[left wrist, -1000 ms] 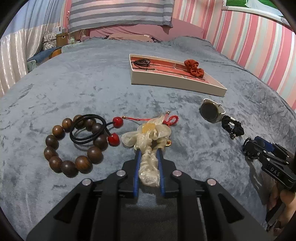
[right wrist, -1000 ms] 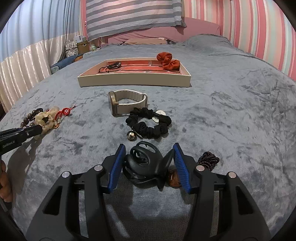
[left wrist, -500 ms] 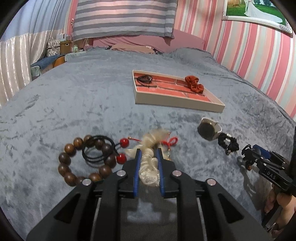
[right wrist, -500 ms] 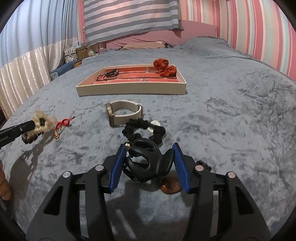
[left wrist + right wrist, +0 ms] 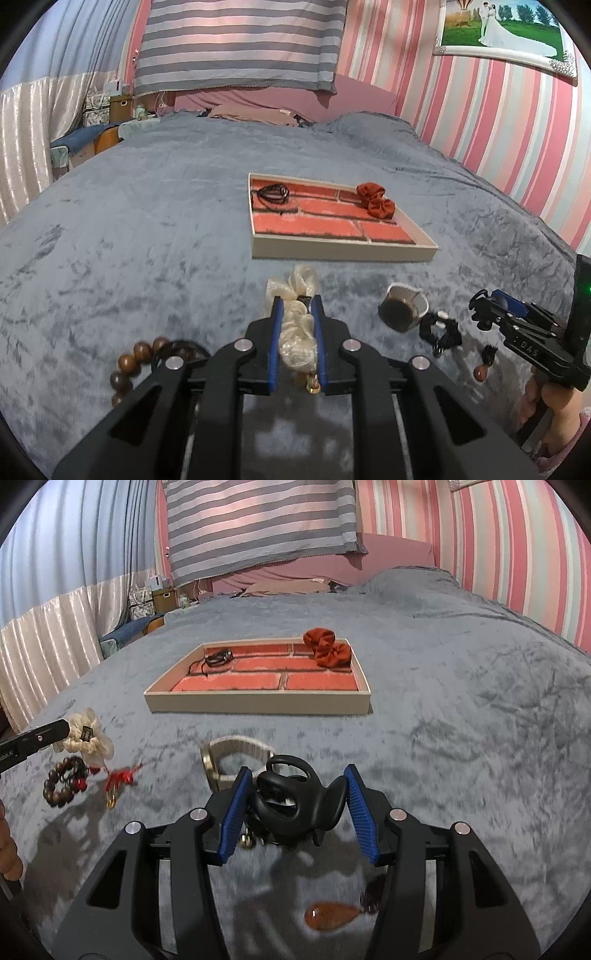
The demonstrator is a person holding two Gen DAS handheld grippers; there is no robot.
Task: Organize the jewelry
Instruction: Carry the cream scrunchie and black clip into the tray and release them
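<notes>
My left gripper [image 5: 296,306] is shut on a cream scrunchie [image 5: 297,332], held above the grey bedspread; the right wrist view shows that cream scrunchie [image 5: 86,736] with a red knotted cord [image 5: 120,778] trailing below it. My right gripper [image 5: 299,779] is shut on a black claw clip [image 5: 291,805], also off the bed. Ahead lies a cream tray [image 5: 343,252] with a brick-patterned floor, holding a red scrunchie [image 5: 375,201] and a black cord bracelet [image 5: 271,194]. In the left wrist view, the right gripper [image 5: 495,306] is at the right edge.
On the bedspread lie a wooden bead bracelet [image 5: 129,365] with a black hair tie, a watch [image 5: 402,312], a black scrunchie [image 5: 441,332] and an amber drop pendant [image 5: 330,915]. Pillows and a striped pink wall stand beyond the tray.
Both grippers have risen, each keeping its grip. The cream scrunchie has come up off the bed away from the bead bracelet, and the claw clip has lifted clear of the black scrunchie.
</notes>
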